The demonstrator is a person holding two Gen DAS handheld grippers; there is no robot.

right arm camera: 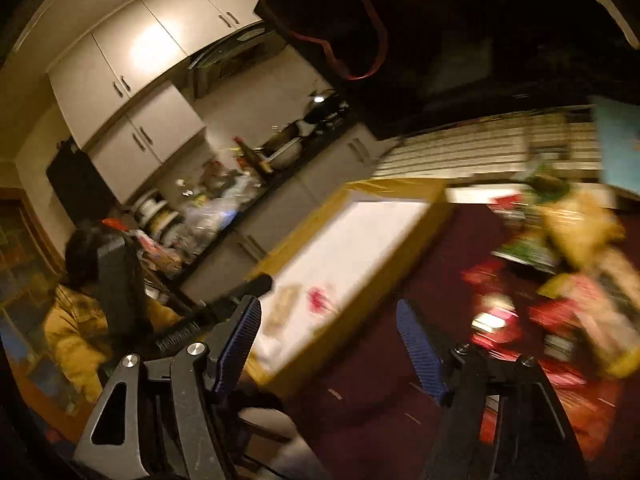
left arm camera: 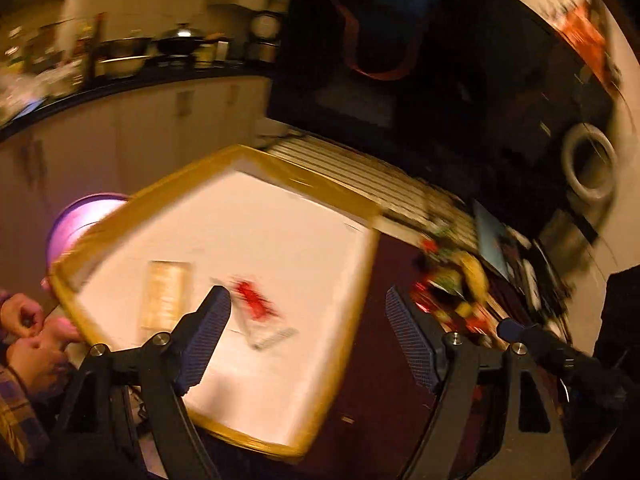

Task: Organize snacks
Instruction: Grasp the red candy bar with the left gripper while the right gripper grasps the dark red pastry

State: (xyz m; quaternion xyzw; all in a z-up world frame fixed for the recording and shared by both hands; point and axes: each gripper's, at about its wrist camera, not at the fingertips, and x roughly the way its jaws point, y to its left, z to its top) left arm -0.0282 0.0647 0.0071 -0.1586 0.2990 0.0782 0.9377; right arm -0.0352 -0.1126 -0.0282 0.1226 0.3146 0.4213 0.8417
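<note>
Two wrist views, both heavily motion-blurred, so I log only what I can make out. Largest item: the dark maroon worktop (left arm camera: 384,360), which carries everything of interest. On it sits a shallow white tray (left arm camera: 256,240) with a yellow-gold rim, seen at an angle in both views. Inside the tray I see two flat packets lying near each other but apart: a pale tan packet (left arm camera: 165,300) and a clear packet with red print (left arm camera: 260,312); the right wrist view shows the same pair, tan (right arm camera: 285,306) and red (right arm camera: 320,300), near the tray's near end. Beside the tray, on the maroon surface, lies a loose pile of snacks (right arm camera: 560,280) in red, yellow and green wrappers; individual items are too smeared to tell apart. A purple round container (left arm camera: 80,220) peeks out behind the tray's far-left rim. My left gripper (left arm camera: 308,340) hangs over the tray's near edge with its fingers wide apart and nothing between them. My right gripper (right arm camera: 330,344) is likewise spread, empty, over the strip of worktop between tray and pile. A person's hands (left arm camera: 32,336) with a plaid sleeve show at the left edge of the left view.
</note>
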